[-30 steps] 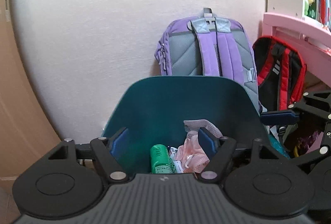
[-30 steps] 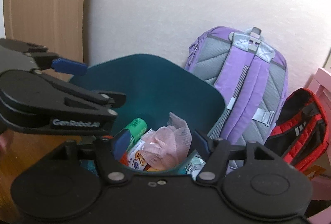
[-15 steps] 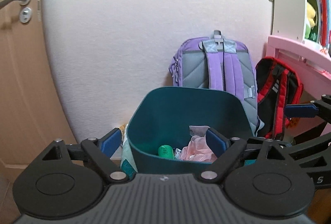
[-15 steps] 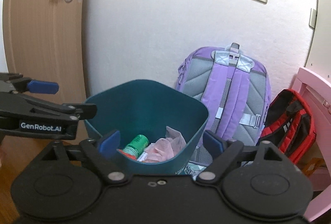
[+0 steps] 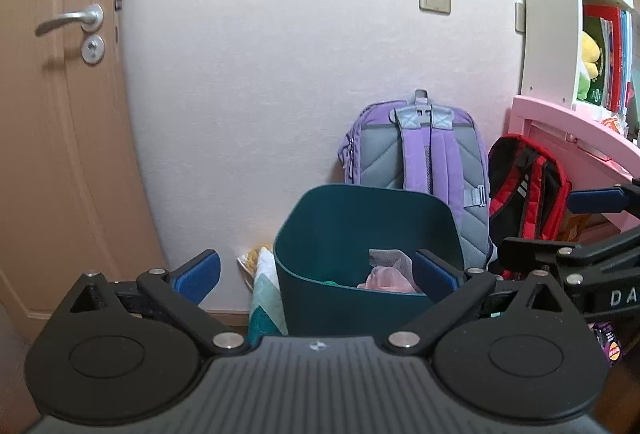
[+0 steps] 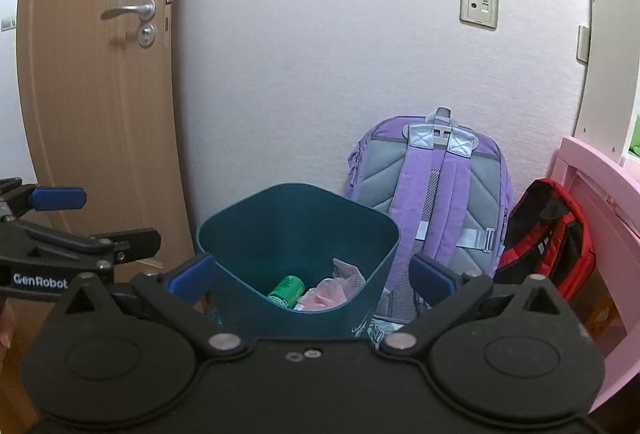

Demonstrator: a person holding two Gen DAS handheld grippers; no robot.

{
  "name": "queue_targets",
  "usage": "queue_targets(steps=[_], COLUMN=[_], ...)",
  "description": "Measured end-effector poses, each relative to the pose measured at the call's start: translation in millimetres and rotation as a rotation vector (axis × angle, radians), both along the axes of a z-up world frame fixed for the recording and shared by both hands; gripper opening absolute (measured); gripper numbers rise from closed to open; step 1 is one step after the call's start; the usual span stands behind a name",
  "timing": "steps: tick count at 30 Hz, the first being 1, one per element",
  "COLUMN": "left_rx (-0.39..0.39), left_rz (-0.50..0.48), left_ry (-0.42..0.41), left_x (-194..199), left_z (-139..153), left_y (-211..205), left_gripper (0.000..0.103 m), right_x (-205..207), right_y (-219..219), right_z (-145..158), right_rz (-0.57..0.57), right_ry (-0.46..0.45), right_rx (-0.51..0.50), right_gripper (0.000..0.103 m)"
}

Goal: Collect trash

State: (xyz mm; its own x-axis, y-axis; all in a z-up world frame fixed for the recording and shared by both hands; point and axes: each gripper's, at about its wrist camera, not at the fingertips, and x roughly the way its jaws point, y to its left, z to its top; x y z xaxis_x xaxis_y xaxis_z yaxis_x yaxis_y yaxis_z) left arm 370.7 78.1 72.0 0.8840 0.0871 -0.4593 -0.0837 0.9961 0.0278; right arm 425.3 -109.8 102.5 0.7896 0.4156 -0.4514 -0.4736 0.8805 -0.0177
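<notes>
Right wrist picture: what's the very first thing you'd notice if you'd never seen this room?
The teal bin in the middle, standing by the white wall with a green can and crumpled pink tissue inside. Right behind it a purple backpack leans on the wall, with a red and black backpack beside the pink furniture. A wooden door stands at the left.

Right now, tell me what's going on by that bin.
A person is collecting trash with two tools. The left hand-held gripper and the right hand-held gripper both hover in front of the dark teal plastic bin, jaws opening with nothing between them. Inside the bin lie a green can and crumpled pink tissue. A purple and grey backpack leans on the wall behind it.
</notes>
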Motion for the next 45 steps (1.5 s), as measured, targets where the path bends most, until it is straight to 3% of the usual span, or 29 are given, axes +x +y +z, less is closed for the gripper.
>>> queue_targets(steps=[7, 14, 32, 39, 45], left_rx=[0.020, -0.046, -0.087, -0.080, -0.017], left_rz=[-0.001, 0.024, 0.070, 0.064, 0.059], left_ry=[-0.025, -0.028, -0.012, -0.019, -0.046], left_x=[-22, -38, -64, -73, -83], left_z=[26, 45, 65, 70, 71], left_y=[-6, 1, 7, 8, 1], left_gripper=[0.103, 0.103, 0.103, 0.103, 0.103], right_x=[-19, -33, -65, -77, -83], right_y=[-7, -15, -13, -12, -14], right_z=[22, 39, 57, 61, 62], right_rz=[-0.008, -0.018, 0.002, 0.010, 0.015], right_ry=[-0.017, -0.023, -0.040, -0.048, -0.045], right_rx=[0.019, 0.042, 0.022, 0.019, 0.025], right_gripper=[0.103, 0.103, 0.103, 0.103, 0.103])
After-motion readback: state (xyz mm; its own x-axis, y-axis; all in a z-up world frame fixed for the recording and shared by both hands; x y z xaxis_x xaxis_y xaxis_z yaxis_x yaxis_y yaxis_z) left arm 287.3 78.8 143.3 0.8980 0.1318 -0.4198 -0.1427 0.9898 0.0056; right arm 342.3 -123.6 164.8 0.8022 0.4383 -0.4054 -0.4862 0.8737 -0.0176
